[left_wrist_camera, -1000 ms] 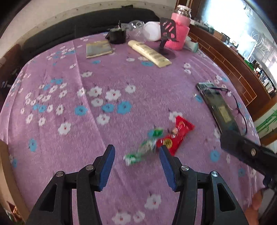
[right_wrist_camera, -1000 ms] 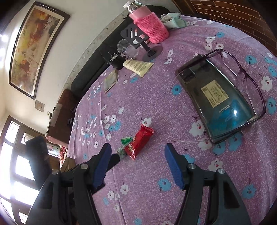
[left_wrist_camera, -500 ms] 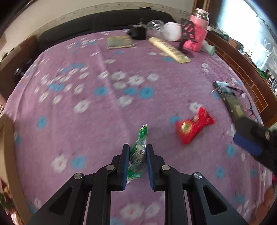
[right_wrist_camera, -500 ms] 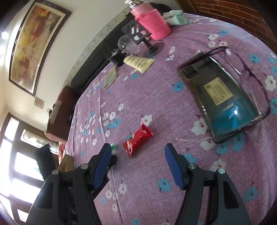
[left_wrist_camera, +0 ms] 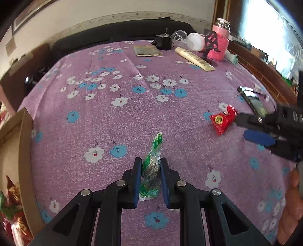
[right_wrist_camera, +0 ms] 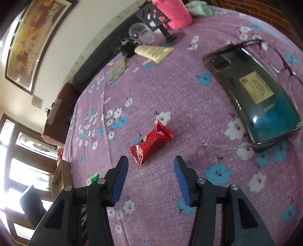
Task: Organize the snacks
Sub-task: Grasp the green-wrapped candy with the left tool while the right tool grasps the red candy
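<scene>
Purple floral cloth (left_wrist_camera: 132, 117) fills both views. Only our left camera shows the left gripper (left_wrist_camera: 151, 168) clamped on the green snack (left_wrist_camera: 151, 166); our right camera shows the right gripper (right_wrist_camera: 150, 170) closing, empty, near the red snack (right_wrist_camera: 151, 144).

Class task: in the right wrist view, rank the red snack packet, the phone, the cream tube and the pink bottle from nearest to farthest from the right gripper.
From the right gripper:
1. Red snack packet, just ahead of the closing jaws, not yet between them.
2. Phone, ahead to the right.
3. Cream tube, far across the cloth.
4. Pink bottle, at the far edge.
</scene>
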